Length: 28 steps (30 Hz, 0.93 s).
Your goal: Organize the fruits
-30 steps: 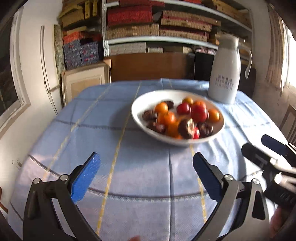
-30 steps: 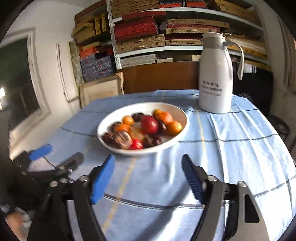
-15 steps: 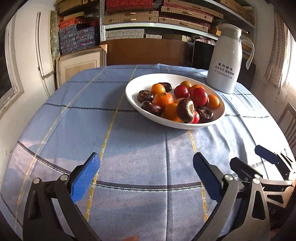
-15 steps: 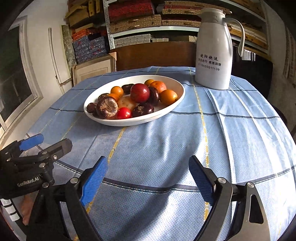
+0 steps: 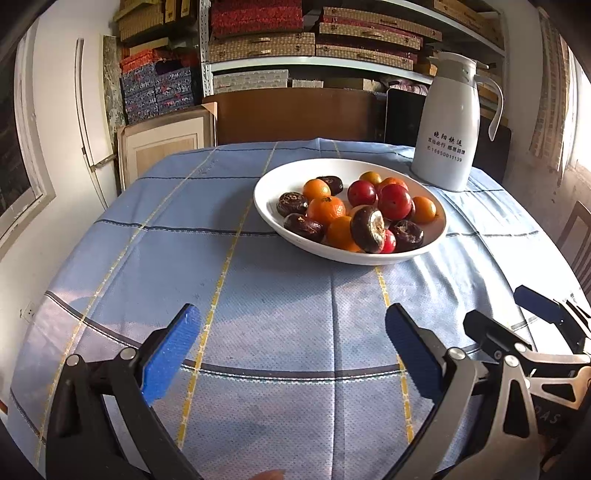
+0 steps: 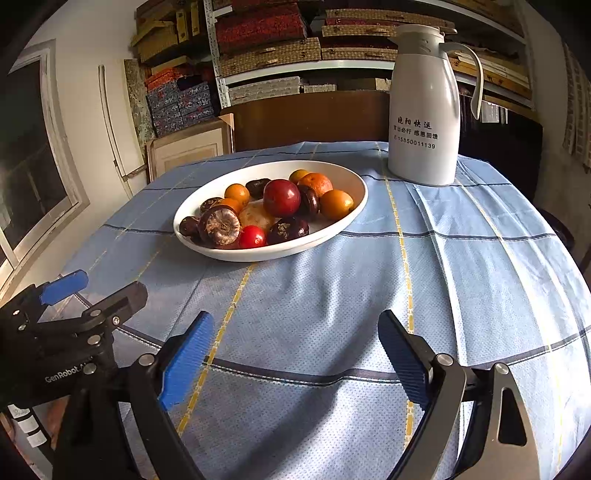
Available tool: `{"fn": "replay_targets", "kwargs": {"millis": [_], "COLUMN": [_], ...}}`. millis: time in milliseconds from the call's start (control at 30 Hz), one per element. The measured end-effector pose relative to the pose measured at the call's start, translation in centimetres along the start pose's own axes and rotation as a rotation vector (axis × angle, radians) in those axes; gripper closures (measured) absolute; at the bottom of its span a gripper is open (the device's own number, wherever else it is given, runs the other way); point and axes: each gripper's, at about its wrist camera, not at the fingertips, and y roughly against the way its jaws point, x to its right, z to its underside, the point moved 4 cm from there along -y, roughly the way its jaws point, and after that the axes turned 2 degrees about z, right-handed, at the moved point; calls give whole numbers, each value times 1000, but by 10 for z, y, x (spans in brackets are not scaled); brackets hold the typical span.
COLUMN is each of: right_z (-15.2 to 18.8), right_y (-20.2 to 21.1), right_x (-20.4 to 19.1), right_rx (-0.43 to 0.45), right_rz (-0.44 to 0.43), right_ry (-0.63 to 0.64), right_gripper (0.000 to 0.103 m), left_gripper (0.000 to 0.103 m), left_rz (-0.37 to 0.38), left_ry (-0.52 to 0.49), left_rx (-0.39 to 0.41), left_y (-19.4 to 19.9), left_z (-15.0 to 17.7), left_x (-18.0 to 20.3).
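A white oval bowl [image 5: 273, 184] stands on the blue checked tablecloth, also in the right wrist view [image 6: 354, 181]. It holds several fruits: oranges [image 5: 326, 209], red plums [image 5: 394, 196] [image 6: 281, 197] and dark brown water chestnuts [image 5: 366, 229] [image 6: 219, 226]. My left gripper [image 5: 291, 332] is open and empty, low over the near table, short of the bowl. My right gripper [image 6: 295, 336] is open and empty, also near the front. Each gripper shows in the other's view: the right one [image 5: 517, 314] and the left one [image 6: 99, 288].
A white thermos jug [image 5: 452, 125] [image 6: 424, 107] stands behind the bowl at the right. A wooden chair back [image 5: 295, 114] is behind the table. Shelves of boxes [image 5: 314, 33] line the wall. The cloth [image 5: 288, 295] lies between the grippers and the bowl.
Both grippers have lowered and levelled toward the table; the bowl now sits higher and steadier in both views. Both grippers stayed open.
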Motion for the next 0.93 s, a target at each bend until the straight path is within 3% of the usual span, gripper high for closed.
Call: {"fn": "replay_targets", "kwargs": {"millis": [933], "right_z": [1], "right_y": [2], "right_x": [-2], "right_rx": [6], "right_rz": [1], "right_ry": [3], "right_gripper": [11], "left_gripper": [5], "left_rz": [-18], "left_ry": [-27], "left_rx": [35], "left_y": [6], "left_z": [-2], "left_x": [3]}}
